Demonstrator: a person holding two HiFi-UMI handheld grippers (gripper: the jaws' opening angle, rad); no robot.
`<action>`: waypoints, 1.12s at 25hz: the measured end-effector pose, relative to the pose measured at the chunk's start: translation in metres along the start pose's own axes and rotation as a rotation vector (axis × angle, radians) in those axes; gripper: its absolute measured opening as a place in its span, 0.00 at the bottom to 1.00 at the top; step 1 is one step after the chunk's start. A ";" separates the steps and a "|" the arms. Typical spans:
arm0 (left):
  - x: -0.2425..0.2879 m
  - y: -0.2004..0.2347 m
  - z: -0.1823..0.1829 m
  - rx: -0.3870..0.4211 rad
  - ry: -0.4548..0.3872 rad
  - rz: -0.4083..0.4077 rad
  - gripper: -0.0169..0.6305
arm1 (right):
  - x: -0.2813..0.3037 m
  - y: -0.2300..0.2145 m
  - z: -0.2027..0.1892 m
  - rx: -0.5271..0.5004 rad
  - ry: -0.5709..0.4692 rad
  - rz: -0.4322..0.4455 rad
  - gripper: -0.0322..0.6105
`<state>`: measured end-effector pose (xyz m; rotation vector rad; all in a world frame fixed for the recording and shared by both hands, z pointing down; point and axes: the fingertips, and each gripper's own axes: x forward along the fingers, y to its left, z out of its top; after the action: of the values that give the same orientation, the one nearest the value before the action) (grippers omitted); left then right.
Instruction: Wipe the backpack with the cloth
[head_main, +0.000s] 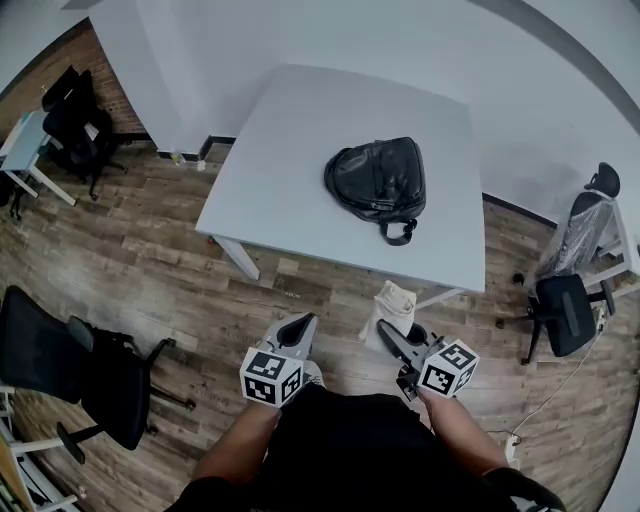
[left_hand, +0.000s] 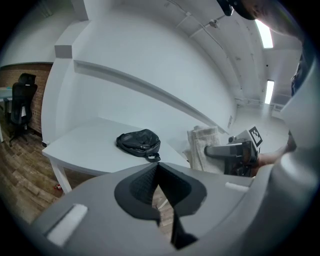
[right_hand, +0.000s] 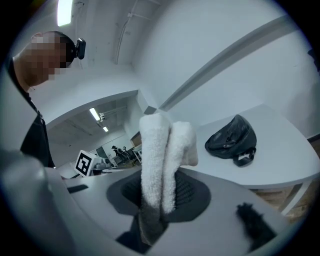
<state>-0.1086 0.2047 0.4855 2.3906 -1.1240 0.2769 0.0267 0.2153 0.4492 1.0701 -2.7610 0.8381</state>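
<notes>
A black backpack (head_main: 378, 180) lies flat on the white table (head_main: 290, 190), also seen as the backpack (left_hand: 138, 142) and the backpack (right_hand: 231, 137) from each gripper. My right gripper (head_main: 392, 338) is shut on a folded white cloth (head_main: 391, 312), which stands up between its jaws as the cloth (right_hand: 161, 170). My left gripper (head_main: 297, 332) is shut with nothing in it. Both grippers hang over the floor in front of the table, well short of the backpack. The left gripper view shows the cloth (left_hand: 202, 148) held by the right gripper.
Wooden floor (head_main: 150, 270) surrounds the table. Black office chairs stand at the left (head_main: 70, 365), far left back (head_main: 75, 125) and right (head_main: 562, 310). A white wall runs behind the table. A cable (head_main: 555, 395) lies on the floor at right.
</notes>
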 end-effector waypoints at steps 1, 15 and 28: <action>0.001 0.005 0.000 0.012 0.009 -0.005 0.04 | 0.004 -0.001 0.002 0.004 -0.009 -0.010 0.19; 0.040 0.011 0.011 0.017 0.035 -0.117 0.04 | 0.007 -0.022 0.001 0.052 -0.040 -0.101 0.19; 0.107 0.032 0.041 0.028 0.056 -0.046 0.04 | 0.034 -0.102 0.034 0.080 -0.039 -0.061 0.19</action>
<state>-0.0649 0.0950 0.5010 2.4138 -1.0450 0.3441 0.0709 0.1157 0.4763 1.1894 -2.7323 0.9367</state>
